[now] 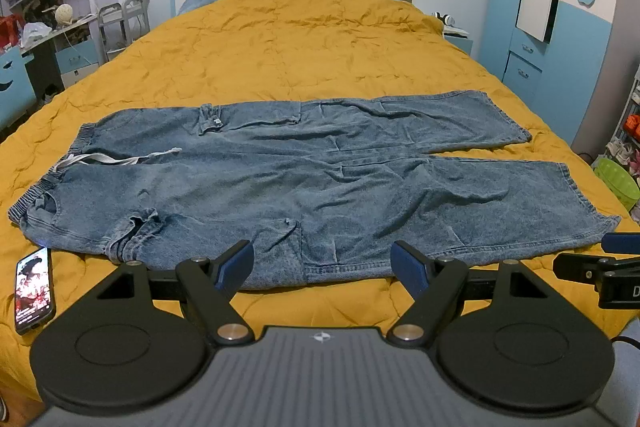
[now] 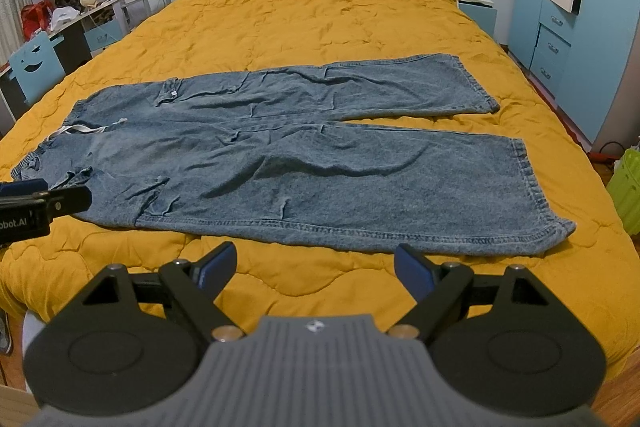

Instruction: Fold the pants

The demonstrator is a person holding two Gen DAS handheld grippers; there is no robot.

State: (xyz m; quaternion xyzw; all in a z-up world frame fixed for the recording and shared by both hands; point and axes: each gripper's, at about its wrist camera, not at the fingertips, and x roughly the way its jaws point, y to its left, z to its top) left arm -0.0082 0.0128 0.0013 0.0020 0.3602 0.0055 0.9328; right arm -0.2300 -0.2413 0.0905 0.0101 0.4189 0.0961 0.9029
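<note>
Blue denim pants [image 1: 304, 179] lie spread flat across the yellow bed [image 1: 280, 39], waistband to the left. Both the left tongs [image 1: 323, 267] and right tongs [image 2: 316, 269] hover released, just short of the near hem.

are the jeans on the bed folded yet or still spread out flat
Spread out flat. The jeans lie full length on the yellow quilt, both legs side by side, waistband left, hems right, no layer doubled over.

Soft, even indoor light with faint shadows, sharp focus throughout, strong fisheye bending and dark vignetting at the corners of both views.
</note>
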